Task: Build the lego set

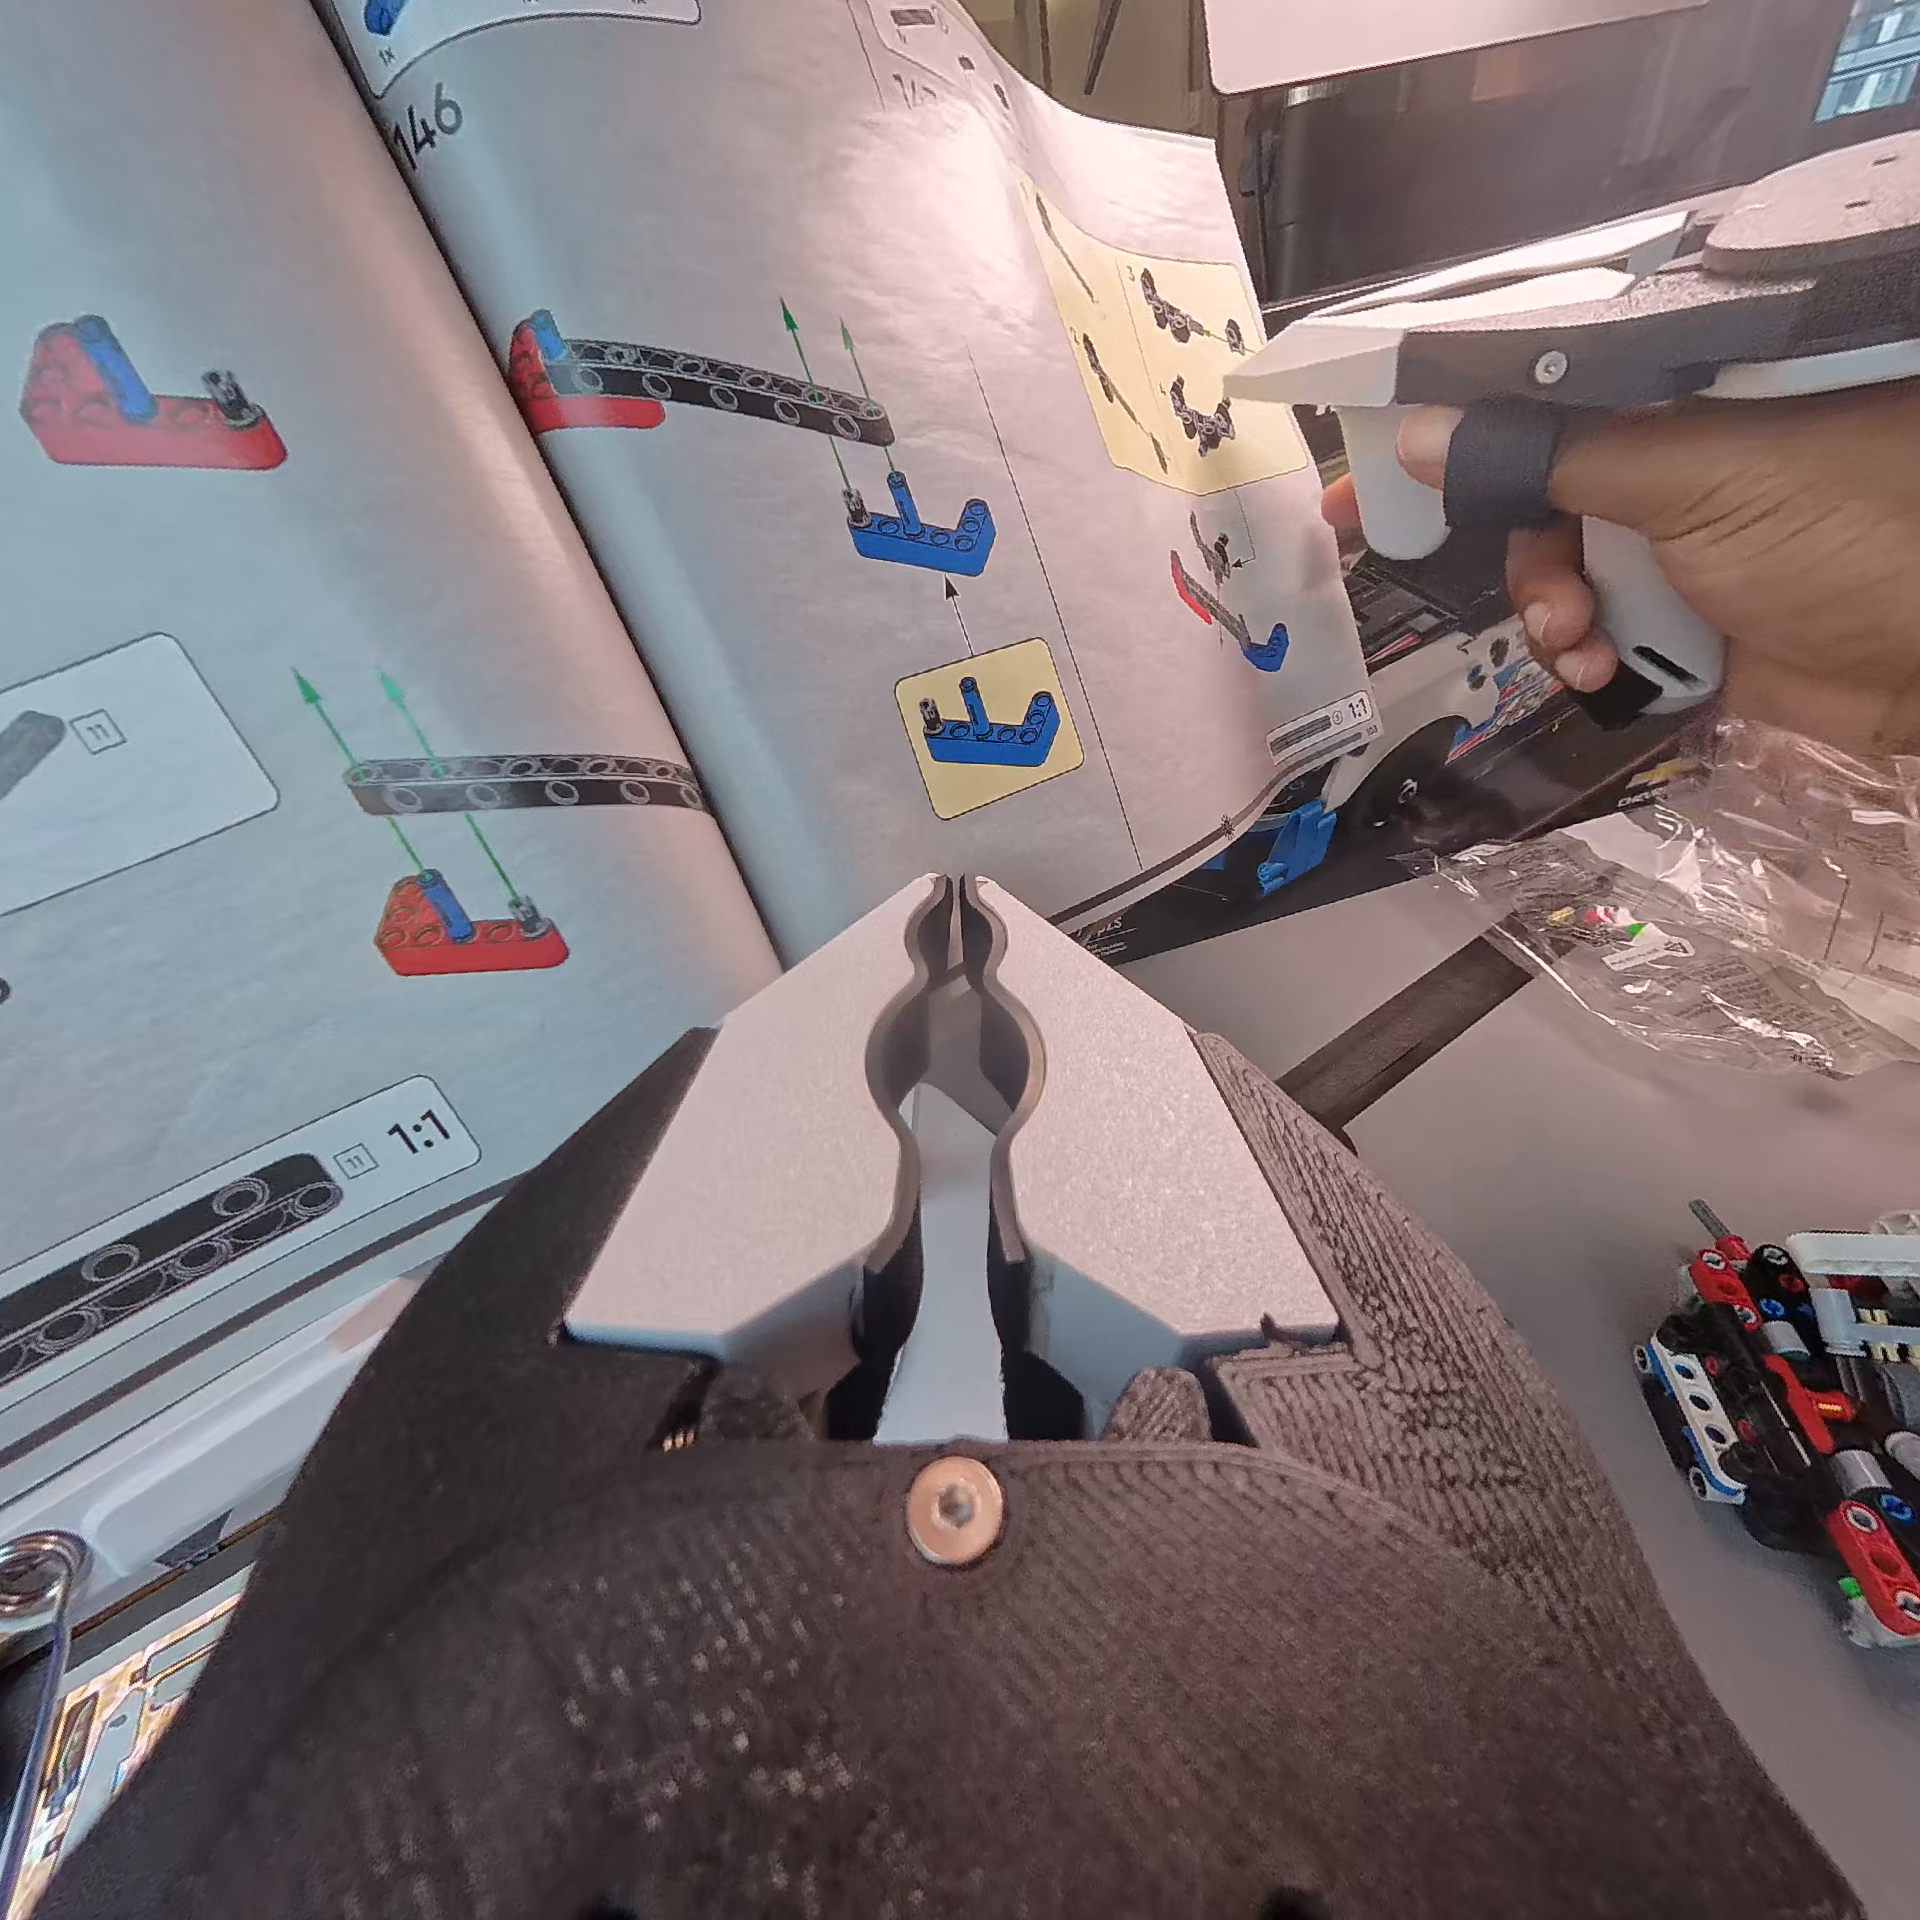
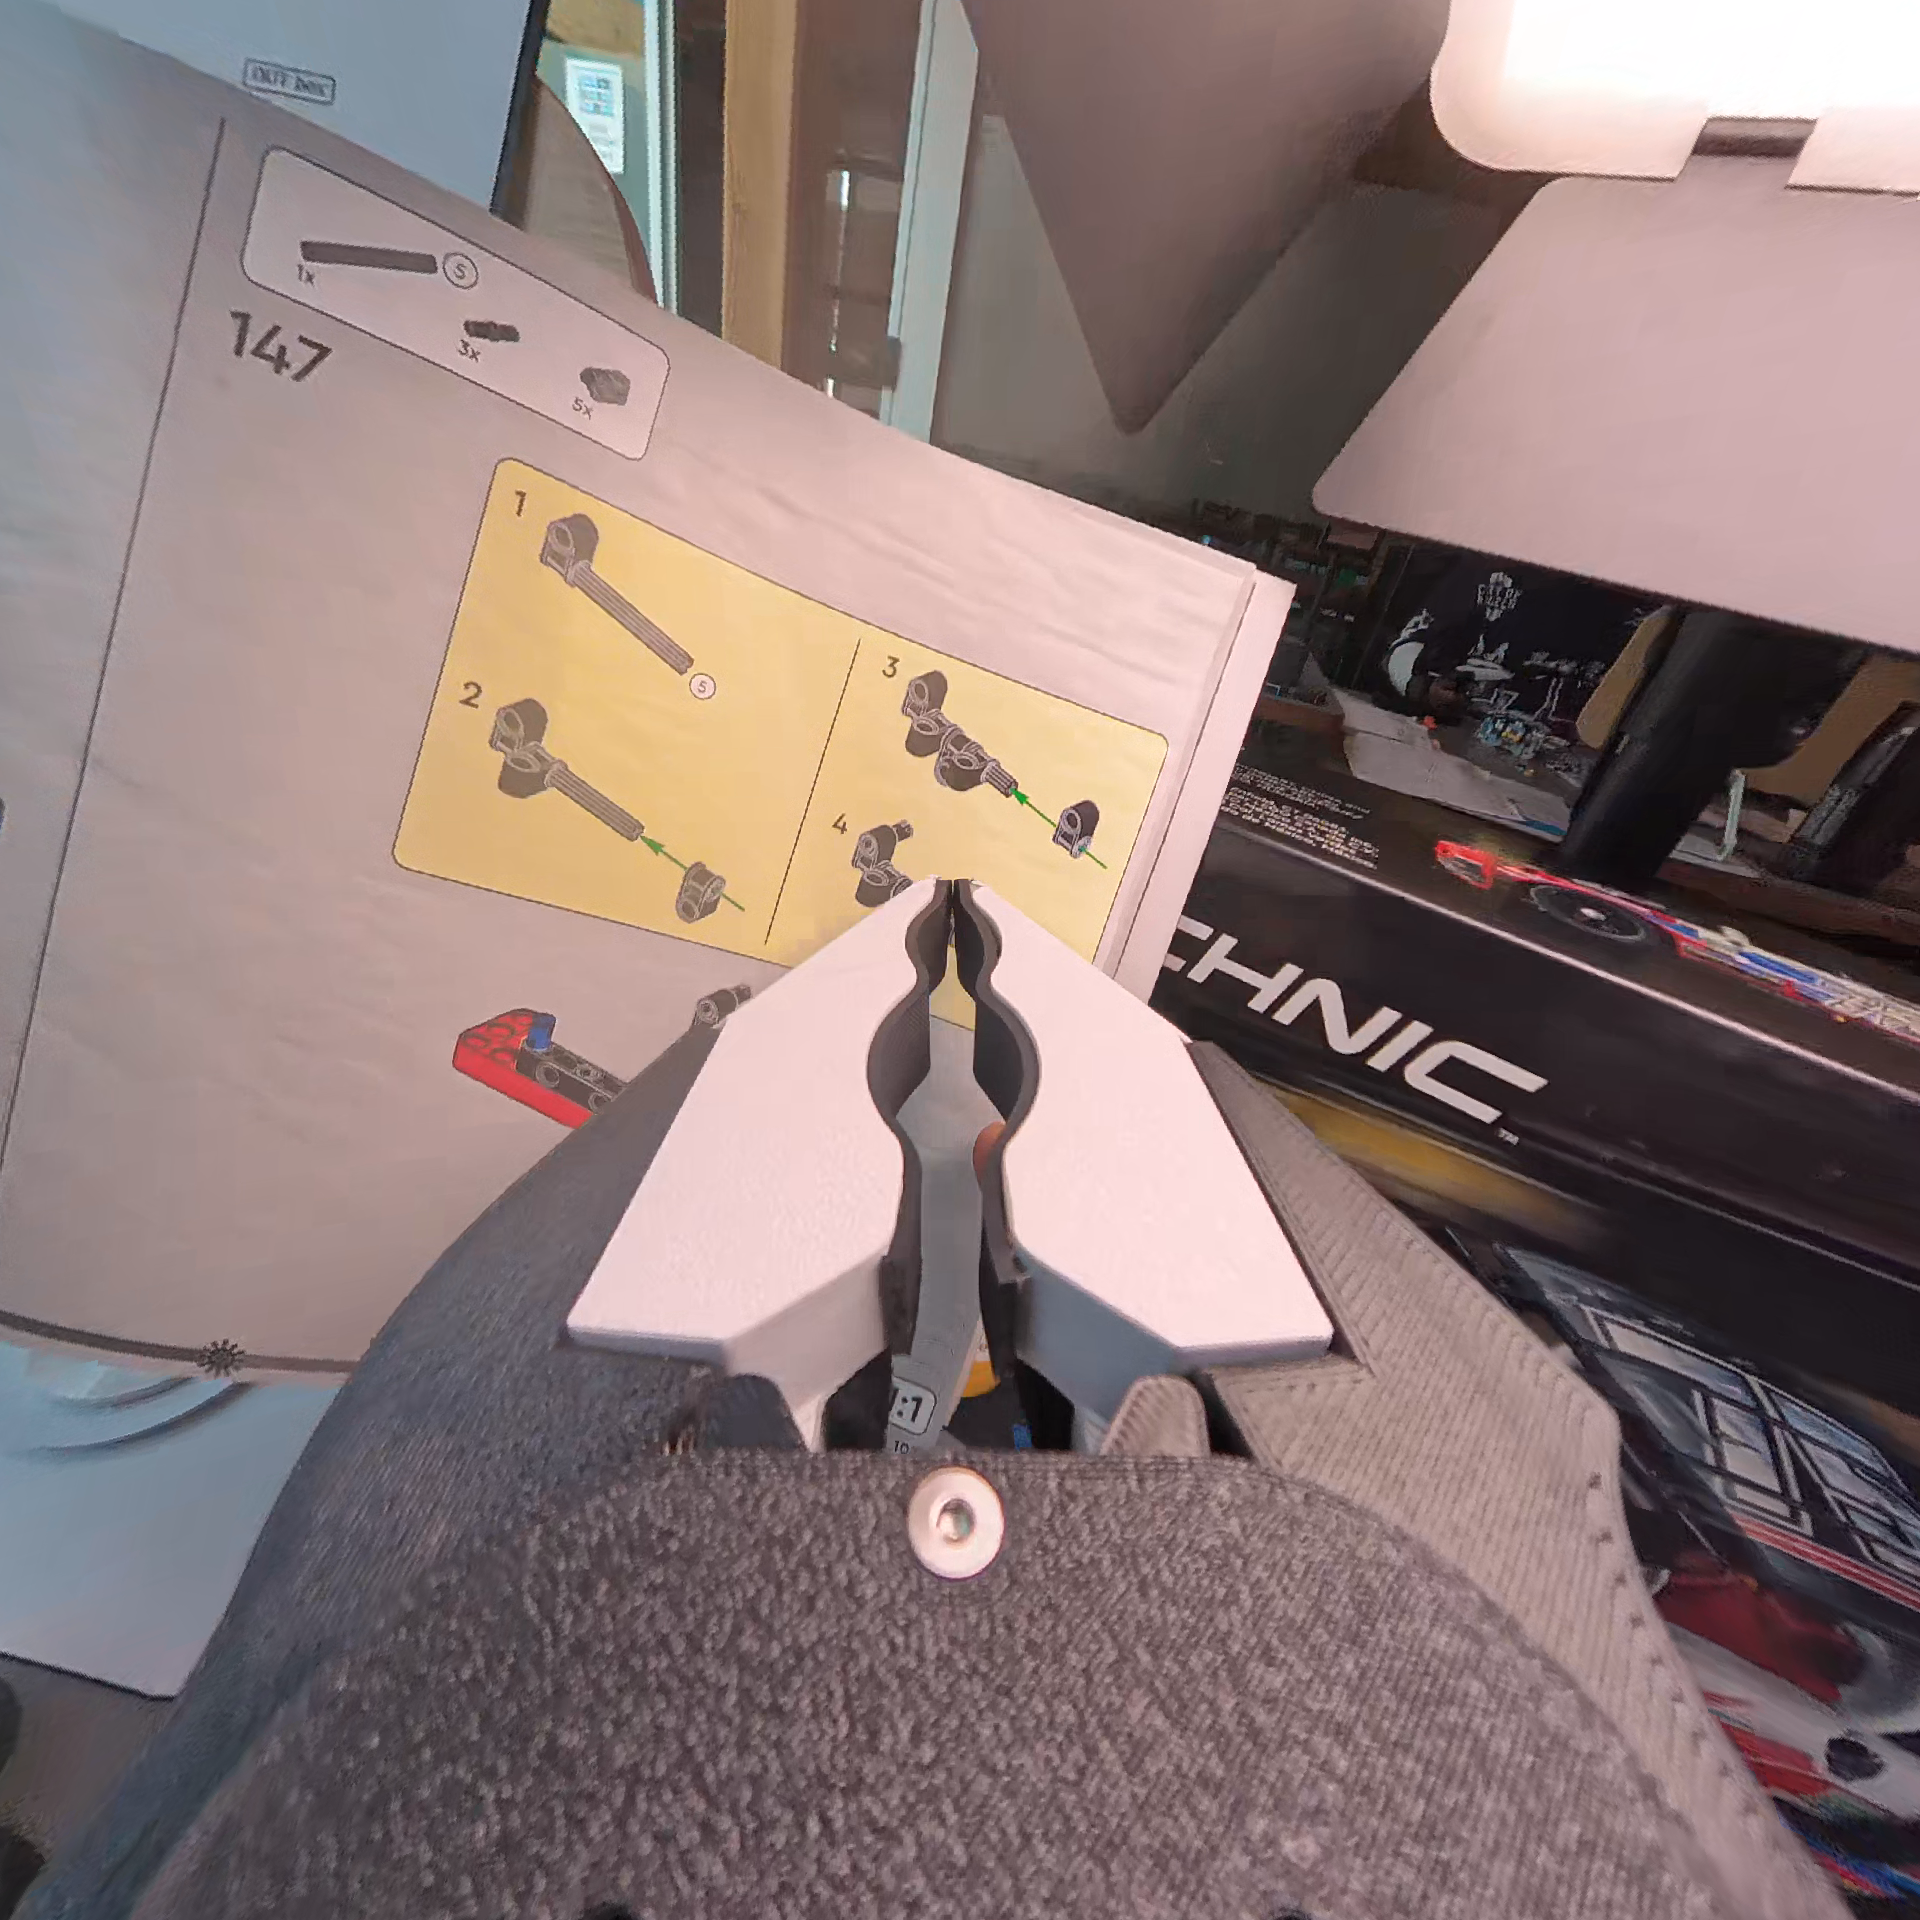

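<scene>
Grey table [image 1: 1558,1195]: lego build [image 1: 1797,1423] right of left claw [image 1: 958,883]; both claws closed, empty, incl. right claw [image 2: 954,886].

Left gripper [image 1: 958,883], middle of left wrist view: two pale grey wedge fingers, dark wavy pads inside, rough black body, one round silver screw low in middle. Right gripper [image 2: 954,885], middle of right wrist view: same look, body dark grey. Upper right of left wrist view: hand [image 1: 1704,561] on white handle, black strap round one finger, small screw on black side.
</scene>
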`<state>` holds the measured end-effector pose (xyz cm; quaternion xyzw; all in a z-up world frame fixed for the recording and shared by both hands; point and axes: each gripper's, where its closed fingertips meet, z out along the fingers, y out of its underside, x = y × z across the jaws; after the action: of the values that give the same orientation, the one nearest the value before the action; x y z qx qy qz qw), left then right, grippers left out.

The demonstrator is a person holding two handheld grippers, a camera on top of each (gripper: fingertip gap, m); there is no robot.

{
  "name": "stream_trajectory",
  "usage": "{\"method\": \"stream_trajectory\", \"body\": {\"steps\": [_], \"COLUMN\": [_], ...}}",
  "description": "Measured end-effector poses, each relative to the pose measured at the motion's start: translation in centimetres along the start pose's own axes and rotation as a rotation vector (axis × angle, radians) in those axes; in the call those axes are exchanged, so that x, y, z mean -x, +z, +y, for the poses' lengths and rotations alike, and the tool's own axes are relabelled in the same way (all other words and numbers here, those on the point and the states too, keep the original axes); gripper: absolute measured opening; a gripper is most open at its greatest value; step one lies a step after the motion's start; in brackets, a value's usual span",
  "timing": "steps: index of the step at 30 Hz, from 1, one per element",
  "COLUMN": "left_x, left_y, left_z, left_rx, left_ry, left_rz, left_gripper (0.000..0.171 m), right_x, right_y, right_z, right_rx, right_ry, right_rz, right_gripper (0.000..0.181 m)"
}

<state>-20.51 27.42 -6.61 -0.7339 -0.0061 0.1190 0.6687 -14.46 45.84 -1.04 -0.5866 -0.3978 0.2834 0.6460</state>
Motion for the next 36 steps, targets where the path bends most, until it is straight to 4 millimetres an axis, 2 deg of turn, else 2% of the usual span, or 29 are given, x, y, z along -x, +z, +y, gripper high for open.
{"method": "stream_trajectory", "body": {"steps": [8, 15, 19, 36], "left_x": [0.0, 0.0, 0.1, 0.2], "left_y": [0.0, 0.1, 0.1, 0.2], "left_z": [0.0, 0.0, 0.0, 0.0], "left_rx": [0.002, -0.005, -0.002, -0.006], "left_ry": [0.001, -0.011, -0.013, -0.016], "left_rz": [0.002, -0.002, 0.001, -0.002], "left_gripper": [0.0, 0.0, 0.0, 0.0], "right_x": [0.6, 5.6, 7.1, 7.7], "right_y": [0.8, 0.8, 1.1, 1.9], "right_z": [-0.5, -5.8, -7.0, -7.9], "right_rx": [0.006, -0.157, -0.185, -0.19], "right_ry": [-0.018, -0.061, -0.075, -0.11], "right_rz": [-0.005, -0.128, -0.15, -0.137], "right_gripper": [0.0, 0.0, 0.0, 0.0]}}
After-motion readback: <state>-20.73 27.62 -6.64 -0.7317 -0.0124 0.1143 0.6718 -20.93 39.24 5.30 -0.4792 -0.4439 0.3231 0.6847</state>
